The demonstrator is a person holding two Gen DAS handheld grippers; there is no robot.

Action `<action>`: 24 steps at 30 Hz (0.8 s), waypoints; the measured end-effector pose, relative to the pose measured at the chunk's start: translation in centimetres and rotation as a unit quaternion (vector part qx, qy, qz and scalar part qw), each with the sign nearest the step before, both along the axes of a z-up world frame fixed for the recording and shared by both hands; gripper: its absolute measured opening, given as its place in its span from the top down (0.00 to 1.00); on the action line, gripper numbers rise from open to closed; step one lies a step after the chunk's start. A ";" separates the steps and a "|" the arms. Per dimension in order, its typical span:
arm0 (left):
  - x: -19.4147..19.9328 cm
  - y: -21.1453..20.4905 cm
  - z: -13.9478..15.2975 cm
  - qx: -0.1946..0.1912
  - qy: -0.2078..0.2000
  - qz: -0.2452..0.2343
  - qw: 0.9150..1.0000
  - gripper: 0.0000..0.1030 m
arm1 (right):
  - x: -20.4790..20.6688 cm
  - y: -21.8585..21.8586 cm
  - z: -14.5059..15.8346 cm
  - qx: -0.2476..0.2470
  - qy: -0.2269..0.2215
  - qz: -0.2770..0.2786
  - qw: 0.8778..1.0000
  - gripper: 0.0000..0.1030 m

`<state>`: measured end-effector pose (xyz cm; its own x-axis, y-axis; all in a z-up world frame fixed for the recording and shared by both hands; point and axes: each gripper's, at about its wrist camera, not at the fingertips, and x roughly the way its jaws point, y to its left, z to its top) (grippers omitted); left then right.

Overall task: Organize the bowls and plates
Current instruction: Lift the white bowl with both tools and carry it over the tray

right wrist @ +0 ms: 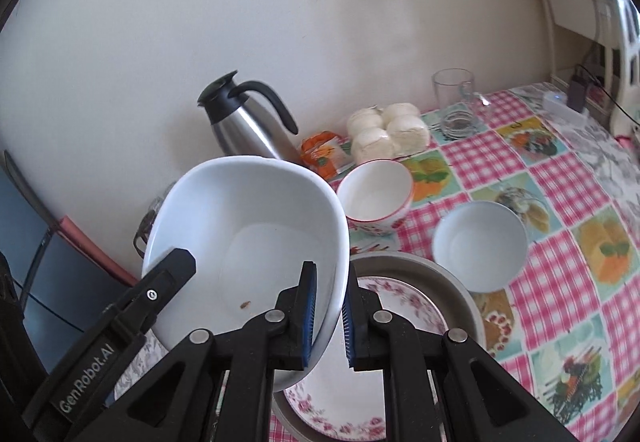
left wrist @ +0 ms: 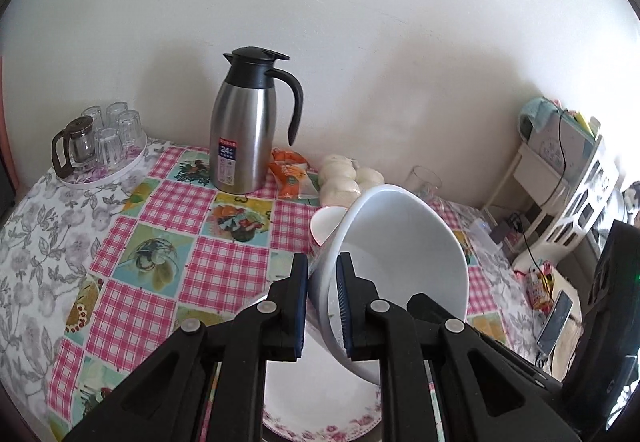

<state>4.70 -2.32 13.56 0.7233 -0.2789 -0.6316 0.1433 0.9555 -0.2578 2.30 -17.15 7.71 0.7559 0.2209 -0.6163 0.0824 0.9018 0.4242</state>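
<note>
A large white bowl (left wrist: 400,262) (right wrist: 248,234) is held tilted in the air by both grippers. My left gripper (left wrist: 323,274) is shut on its left rim; its finger also shows in the right wrist view (right wrist: 172,266). My right gripper (right wrist: 330,294) is shut on the bowl's right rim. Below it lies a floral plate (right wrist: 400,306) (left wrist: 320,402) inside a grey metal pan (right wrist: 448,282). A red-rimmed floral bowl (right wrist: 376,193) (left wrist: 326,226) and a small white bowl (right wrist: 480,246) stand on the table beyond.
A steel thermos jug (left wrist: 246,129) (right wrist: 248,121), an orange snack packet (left wrist: 290,173), bagged white buns (right wrist: 388,133) and a glass mug (right wrist: 454,87) stand by the wall. A tray of glasses (left wrist: 100,145) sits far left. A white shelf unit (left wrist: 568,177) stands right.
</note>
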 end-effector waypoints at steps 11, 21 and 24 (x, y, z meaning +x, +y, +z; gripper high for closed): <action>-2.0 -3.3 -0.5 0.035 0.002 -0.024 0.999 0.86 | -2.9 -3.3 -0.3 -0.001 0.008 -0.021 1.000 0.87; -2.4 -4.3 -1.5 0.040 0.025 -0.030 0.998 0.86 | -3.6 -4.4 -2.2 0.015 0.041 -0.019 0.999 0.86; -2.1 -4.2 -2.3 0.036 0.041 -0.030 0.998 0.86 | -3.5 -4.4 -2.6 0.009 0.050 -0.018 0.999 0.86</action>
